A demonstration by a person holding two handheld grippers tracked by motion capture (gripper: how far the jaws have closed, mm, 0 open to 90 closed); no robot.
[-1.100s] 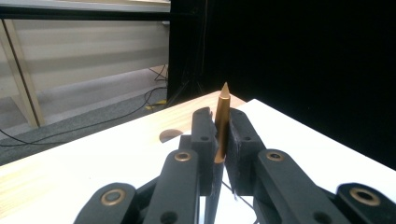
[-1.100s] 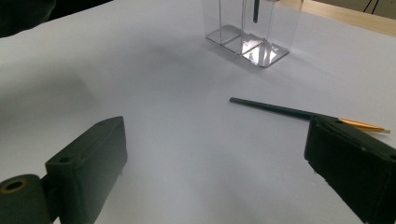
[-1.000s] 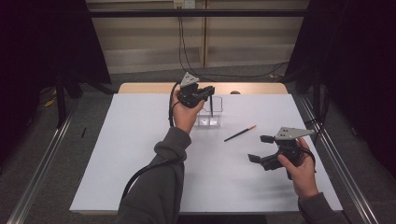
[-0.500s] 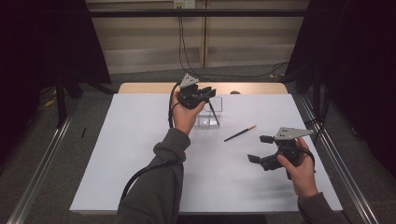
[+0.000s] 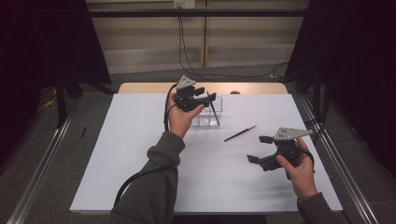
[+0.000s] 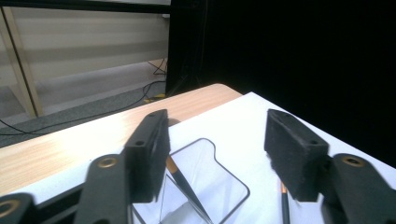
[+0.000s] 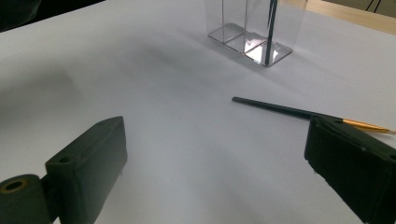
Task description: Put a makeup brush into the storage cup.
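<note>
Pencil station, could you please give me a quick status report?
Left tongs open, just released, above the clear holder. One pencil leaning inside it. Right tongs open, second pencil lying free on the sheet. Nothing in the way.

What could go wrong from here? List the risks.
1. The left gripper, its jaws just opened, hovers close over the clear holder; a nudge might tip that light box.
2. The pencil inside leans and could tumble out.
3. The second pencil lies loose on the white sheet and may roll.
</note>
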